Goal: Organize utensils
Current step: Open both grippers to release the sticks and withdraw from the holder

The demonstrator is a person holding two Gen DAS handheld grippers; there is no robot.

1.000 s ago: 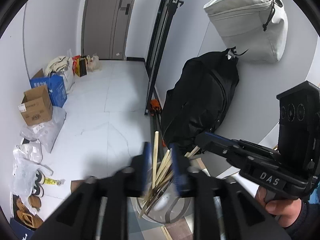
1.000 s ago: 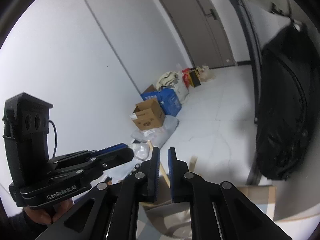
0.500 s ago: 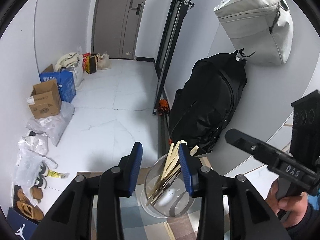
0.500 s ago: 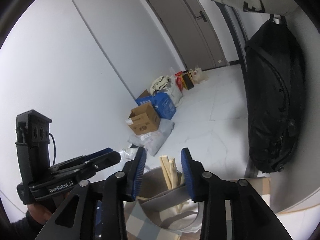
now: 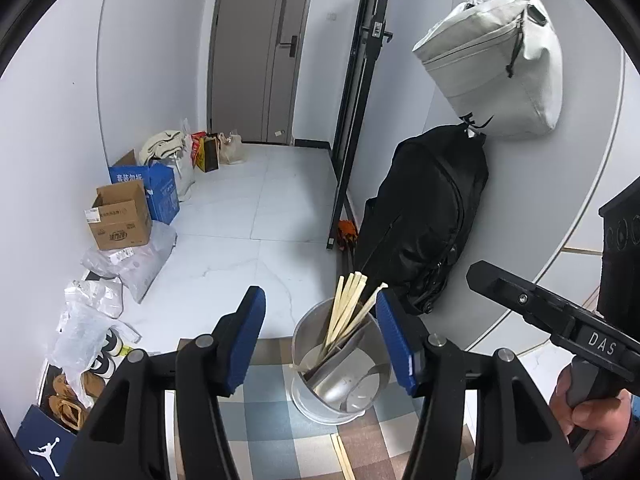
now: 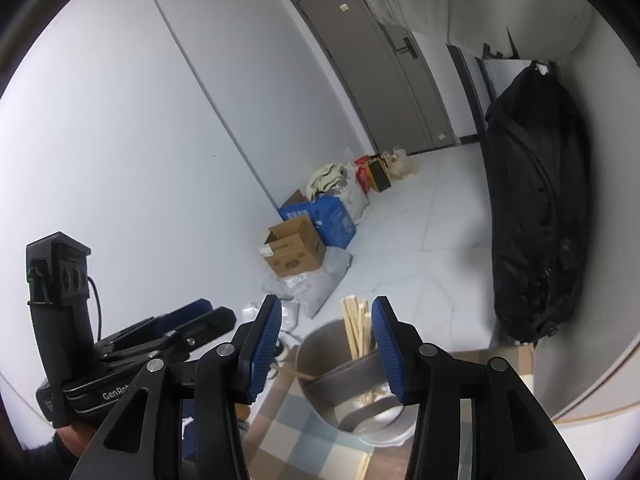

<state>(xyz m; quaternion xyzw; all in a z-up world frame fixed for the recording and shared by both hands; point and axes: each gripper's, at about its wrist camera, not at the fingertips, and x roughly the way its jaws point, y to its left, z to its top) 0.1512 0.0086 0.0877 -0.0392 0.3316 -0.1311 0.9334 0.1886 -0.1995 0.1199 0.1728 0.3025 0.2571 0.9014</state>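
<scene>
Now both claws stand apart and empty: the left claw (image 5: pixel 320 340) and the right claw (image 6: pixel 326 350) have just been opening, and compared with a second ago, when each was nearly closed low over the holder (image 5: pixel 340 376), they now sit back from it and a little higher. No stick lies between either pair of blue ribbed pads. The chopsticks (image 5: pixel 348 312) stand bundled and tilted in the rear compartment of the holder, which rests on the checked cloth of the table (image 5: pixel 280 424). Judgement: a deposit looks complete, hands retreating. A few loose sticks (image 5: pixel 344 460) lie flat on the cloth just in front, likely next. Holder: round, dull grey metal, smooth, split by a curved divider; chopsticks: pale wood, square-cut ends, matte
</scene>
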